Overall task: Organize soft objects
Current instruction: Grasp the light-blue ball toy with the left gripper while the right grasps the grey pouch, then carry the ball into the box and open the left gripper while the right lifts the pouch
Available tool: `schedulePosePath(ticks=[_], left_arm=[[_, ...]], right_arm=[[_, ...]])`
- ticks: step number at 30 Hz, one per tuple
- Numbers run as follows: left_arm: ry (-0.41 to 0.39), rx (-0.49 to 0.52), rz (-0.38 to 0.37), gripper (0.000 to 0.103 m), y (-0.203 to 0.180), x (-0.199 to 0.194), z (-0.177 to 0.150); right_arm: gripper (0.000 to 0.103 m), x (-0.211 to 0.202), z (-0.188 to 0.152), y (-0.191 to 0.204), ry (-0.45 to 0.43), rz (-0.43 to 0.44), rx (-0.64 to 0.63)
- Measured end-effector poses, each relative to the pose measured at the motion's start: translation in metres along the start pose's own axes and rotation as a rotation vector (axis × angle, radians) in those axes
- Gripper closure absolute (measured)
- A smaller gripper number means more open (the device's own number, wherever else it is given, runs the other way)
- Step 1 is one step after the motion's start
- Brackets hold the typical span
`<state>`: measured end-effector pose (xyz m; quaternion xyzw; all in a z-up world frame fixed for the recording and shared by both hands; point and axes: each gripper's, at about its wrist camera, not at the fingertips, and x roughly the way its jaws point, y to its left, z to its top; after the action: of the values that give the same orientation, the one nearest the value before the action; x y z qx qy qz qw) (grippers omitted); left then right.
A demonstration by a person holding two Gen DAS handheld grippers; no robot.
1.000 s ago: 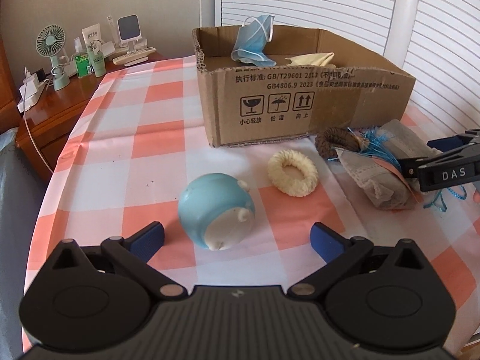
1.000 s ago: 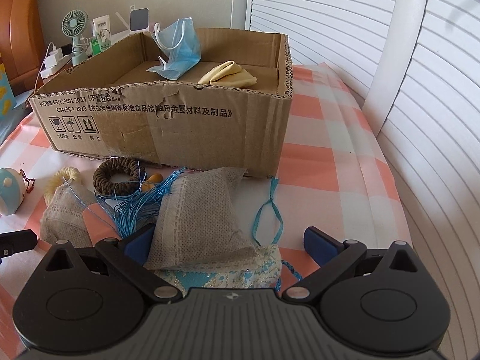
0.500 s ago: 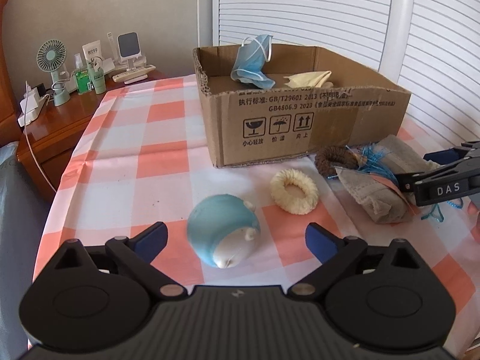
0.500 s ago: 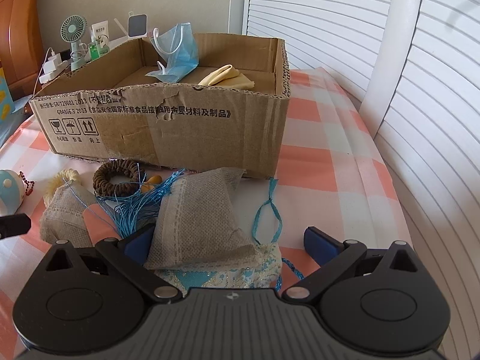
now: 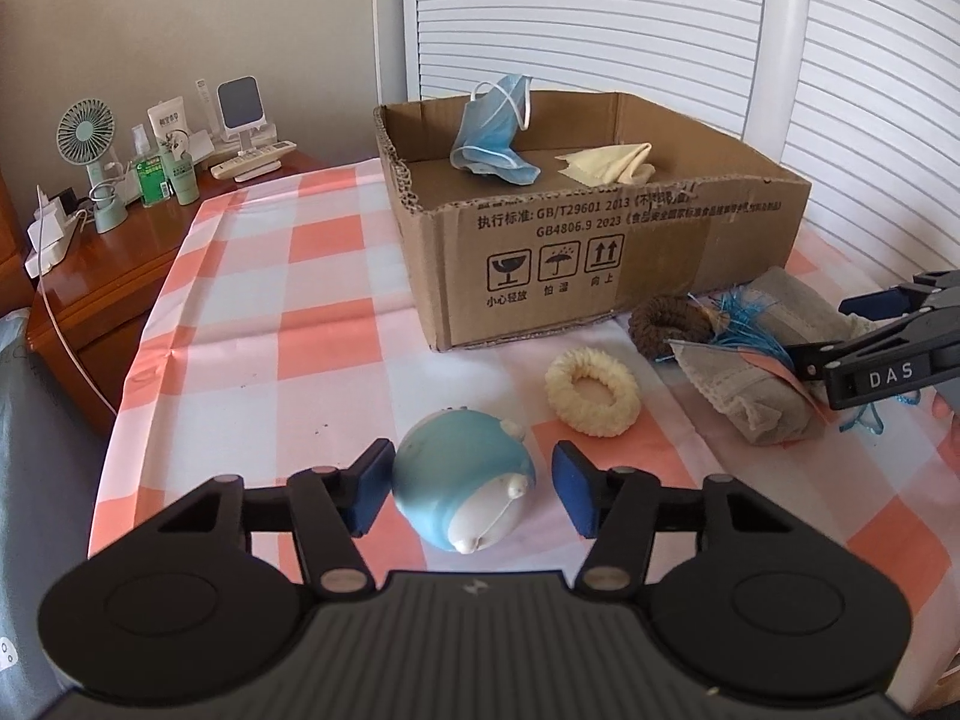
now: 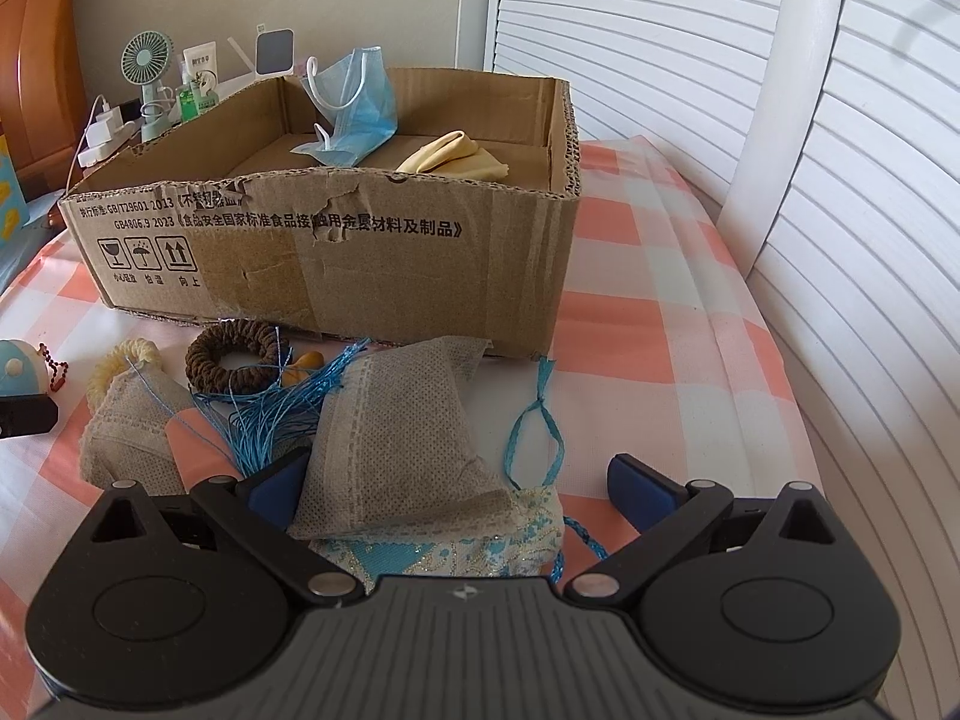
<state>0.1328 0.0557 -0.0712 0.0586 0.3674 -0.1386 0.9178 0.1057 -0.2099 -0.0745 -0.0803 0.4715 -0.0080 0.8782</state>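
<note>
Currently, with only the face mask (image 5: 493, 129) and yellow cloth (image 5: 609, 159) boxed, close your spread left hand-held gripper (image 5: 468, 495) on the blue plush (image 5: 462, 486); your right hand-held gripper (image 6: 459, 483), also spread, straddles the grey pouch (image 6: 399, 438).

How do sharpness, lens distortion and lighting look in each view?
Left wrist view: shutter slats bow strongly; blue round toy between the fingers looks slightly soft. Right wrist view: daylight evenly lights the cardboard box, print legible, no glare.

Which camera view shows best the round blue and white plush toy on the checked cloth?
The left wrist view shows the round blue and white plush toy best: whole and sharp, between the open left tool's fingers. The right wrist view shows only a cropped sliver at its left edge.
</note>
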Motion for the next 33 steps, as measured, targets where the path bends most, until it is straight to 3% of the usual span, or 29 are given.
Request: schedulePosePath(ticks=[6, 14, 16, 25, 33], left_arm=[[0.0, -0.004, -0.004, 0.051, 0.0, 0.0, 0.001], [0.001, -0.01, -0.014, 0.054, 0.001, 0.0, 0.002], [0.0, -0.011, -0.012, 0.056, 0.002, -0.001, 0.002], [0.013, 0.0, -0.049, 0.058, 0.004, -0.004, 0.005], [0.019, 0.063, -0.075, 0.058, 0.001, -0.023, 0.009]], right_arm=[[0.005, -0.012, 0.005, 0.005, -0.05, 0.01, -0.042], [0.029, -0.012, 0.01, 0.016, -0.053, 0.044, -0.107], [0.042, -0.01, 0.01, 0.018, -0.041, 0.049, -0.116], [0.065, -0.022, 0.012, 0.019, -0.025, 0.064, -0.129], [0.069, -0.05, 0.012, 0.013, -0.05, 0.075, -0.174]])
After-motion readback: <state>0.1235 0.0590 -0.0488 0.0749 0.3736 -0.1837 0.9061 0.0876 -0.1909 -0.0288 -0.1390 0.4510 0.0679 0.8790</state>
